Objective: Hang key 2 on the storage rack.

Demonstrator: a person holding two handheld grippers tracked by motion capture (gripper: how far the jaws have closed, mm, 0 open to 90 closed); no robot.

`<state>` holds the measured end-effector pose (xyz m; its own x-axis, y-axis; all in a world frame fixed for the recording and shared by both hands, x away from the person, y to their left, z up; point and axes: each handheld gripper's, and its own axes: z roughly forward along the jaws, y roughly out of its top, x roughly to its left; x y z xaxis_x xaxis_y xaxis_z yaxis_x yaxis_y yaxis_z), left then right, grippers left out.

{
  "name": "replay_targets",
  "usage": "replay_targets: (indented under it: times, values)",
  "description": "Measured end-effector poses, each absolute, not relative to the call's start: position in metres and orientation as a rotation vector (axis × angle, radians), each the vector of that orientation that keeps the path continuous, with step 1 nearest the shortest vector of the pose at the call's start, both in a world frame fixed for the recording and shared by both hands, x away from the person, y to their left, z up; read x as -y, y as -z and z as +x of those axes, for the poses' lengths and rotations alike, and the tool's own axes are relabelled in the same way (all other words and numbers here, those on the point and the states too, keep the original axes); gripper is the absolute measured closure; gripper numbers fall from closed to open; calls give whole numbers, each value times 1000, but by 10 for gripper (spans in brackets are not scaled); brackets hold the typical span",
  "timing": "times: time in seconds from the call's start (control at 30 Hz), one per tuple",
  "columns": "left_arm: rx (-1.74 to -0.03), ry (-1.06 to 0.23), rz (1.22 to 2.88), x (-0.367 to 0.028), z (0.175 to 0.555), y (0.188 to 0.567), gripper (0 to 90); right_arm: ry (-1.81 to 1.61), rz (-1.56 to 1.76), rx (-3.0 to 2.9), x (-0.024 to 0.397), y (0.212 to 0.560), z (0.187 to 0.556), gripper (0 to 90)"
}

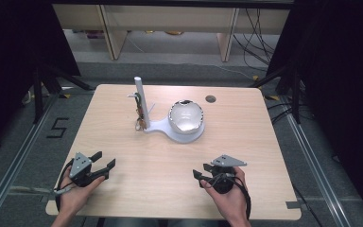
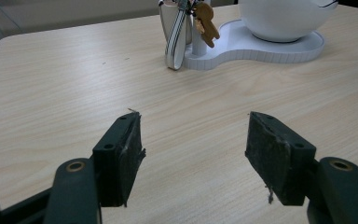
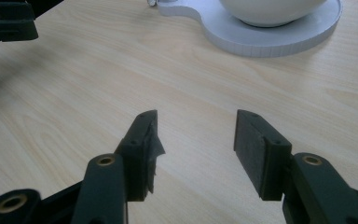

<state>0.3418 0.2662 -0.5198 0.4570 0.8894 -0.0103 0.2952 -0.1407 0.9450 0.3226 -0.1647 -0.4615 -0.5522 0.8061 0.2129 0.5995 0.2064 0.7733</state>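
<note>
Left gripper [image 1: 105,160] low over the near-left part of the wooden table [image 1: 123,142], held in a hand [image 1: 73,196], jaws spread wide with bare tabletop between the pads [image 2: 130,154]. Nothing pinched. Right gripper [image 1: 201,171] low over the near-right part, also held in a hand [image 1: 229,198], jaws likewise spread apart and holding nothing, worn padding showing on the inner faces [image 3: 254,144].

Ahead of both pairs of tongs, well apart from them, toward the far middle of the table: a white stand [image 1: 163,126] with a flat figure-eight base, a white upright post [image 1: 139,94] at its left end and a rounded white bowl-like dome [image 1: 186,116] seated on its right end. From the left gripper view, straight ahead and slightly right of the open jaws: a bunch of keys [image 2: 205,21] and a striped strap [image 2: 176,39] hanging at the post, strap end touching the table just beside the base [image 2: 242,46]. From the right gripper view, base [image 3: 261,35] and dome ahead and to the right of the jaws, left gripper at the far upper left [image 3: 7,21].

Both tongs apart from each other, side by side, neither touching the stand.
</note>
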Motion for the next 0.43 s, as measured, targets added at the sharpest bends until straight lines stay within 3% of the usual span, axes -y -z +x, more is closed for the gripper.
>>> replay_targets:
  times: [0.43]
  values:
    - [-1000, -801, 1669, -259, 337, 524, 353, -1238, 1299, -2261, 168, 465, 323, 503]
